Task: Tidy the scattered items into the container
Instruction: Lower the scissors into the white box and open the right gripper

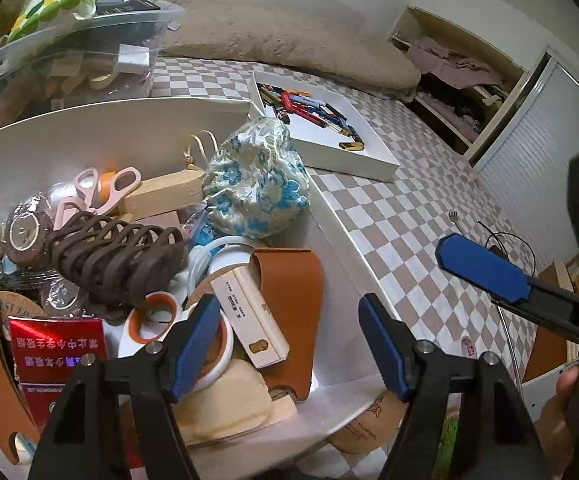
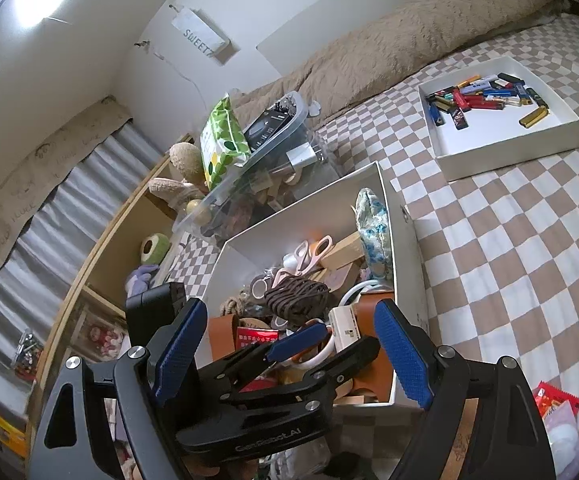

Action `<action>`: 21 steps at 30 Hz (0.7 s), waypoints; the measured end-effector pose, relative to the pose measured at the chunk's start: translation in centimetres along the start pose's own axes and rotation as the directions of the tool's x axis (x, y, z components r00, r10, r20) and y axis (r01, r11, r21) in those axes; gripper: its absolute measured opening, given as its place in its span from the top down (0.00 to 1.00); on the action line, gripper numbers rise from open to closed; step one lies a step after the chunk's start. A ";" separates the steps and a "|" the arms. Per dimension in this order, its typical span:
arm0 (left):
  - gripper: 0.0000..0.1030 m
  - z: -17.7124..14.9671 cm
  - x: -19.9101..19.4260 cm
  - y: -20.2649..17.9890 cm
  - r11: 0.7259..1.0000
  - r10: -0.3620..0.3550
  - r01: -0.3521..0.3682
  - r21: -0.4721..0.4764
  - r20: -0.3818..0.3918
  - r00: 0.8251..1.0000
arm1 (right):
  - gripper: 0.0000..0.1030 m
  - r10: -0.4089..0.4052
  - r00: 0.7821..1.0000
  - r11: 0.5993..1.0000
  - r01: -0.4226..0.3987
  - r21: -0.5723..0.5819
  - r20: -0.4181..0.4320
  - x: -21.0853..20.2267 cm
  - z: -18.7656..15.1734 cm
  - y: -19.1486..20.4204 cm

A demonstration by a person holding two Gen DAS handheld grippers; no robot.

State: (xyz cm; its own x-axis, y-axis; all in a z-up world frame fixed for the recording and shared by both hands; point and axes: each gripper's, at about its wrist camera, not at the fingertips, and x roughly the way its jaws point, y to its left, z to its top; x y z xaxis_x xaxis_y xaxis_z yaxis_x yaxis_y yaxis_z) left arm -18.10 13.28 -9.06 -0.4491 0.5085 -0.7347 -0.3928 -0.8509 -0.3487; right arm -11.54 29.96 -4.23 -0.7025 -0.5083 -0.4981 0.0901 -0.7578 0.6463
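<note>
I have my left gripper (image 1: 289,344) spread, empty, over the full white box (image 1: 109,128) on the bed (image 1: 409,216); my right gripper (image 2: 289,364) is spread too.

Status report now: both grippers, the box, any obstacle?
Left gripper open, empty, over white box. Right gripper open, empty. Box piled full. Left gripper sits in front of right.

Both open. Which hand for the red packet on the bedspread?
Right: the red packet lies just beside the open right gripper; the left gripper hovers over the white box.
</note>
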 end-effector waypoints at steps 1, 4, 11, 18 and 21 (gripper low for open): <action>0.30 0.0 -0.1 0.0 1.000 0.007 -0.007 -0.001 0.002 1.000 | 0.17 0.001 1.000 1.000 -0.001 0.000 0.001 0.0 0.0 0.0; 0.30 0.0 -0.3 0.3 1.000 0.025 -0.025 -0.009 0.005 1.000 | 0.17 0.005 1.000 1.000 -0.005 0.000 0.002 -0.2 0.0 0.2; 0.15 0.1 -2.5 0.9 0.998 0.054 -0.053 -0.024 0.042 0.998 | 0.17 0.010 1.000 1.000 -0.010 -0.004 0.011 -0.4 -0.1 0.5; 0.04 0.0 -5.4 1.2 0.994 0.112 -0.109 -0.029 0.101 0.989 | 0.17 -0.017 0.995 0.999 0.020 -0.033 0.095 -2.5 0.1 1.3; 0.00 -0.2 -6.8 1.4 0.990 0.143 -0.139 -0.035 0.128 0.982 | 0.17 -0.034 0.992 0.998 0.040 -0.051 0.121 -3.2 0.1 1.8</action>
State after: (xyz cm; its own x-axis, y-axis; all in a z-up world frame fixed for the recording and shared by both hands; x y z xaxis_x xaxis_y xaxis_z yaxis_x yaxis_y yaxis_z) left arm -15.44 8.59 -4.67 -0.5992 0.3946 -0.6966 -0.2984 -0.9175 -0.2630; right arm -9.17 30.26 -1.41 -0.7853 -0.4290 -0.4463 0.0974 -0.7976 0.5952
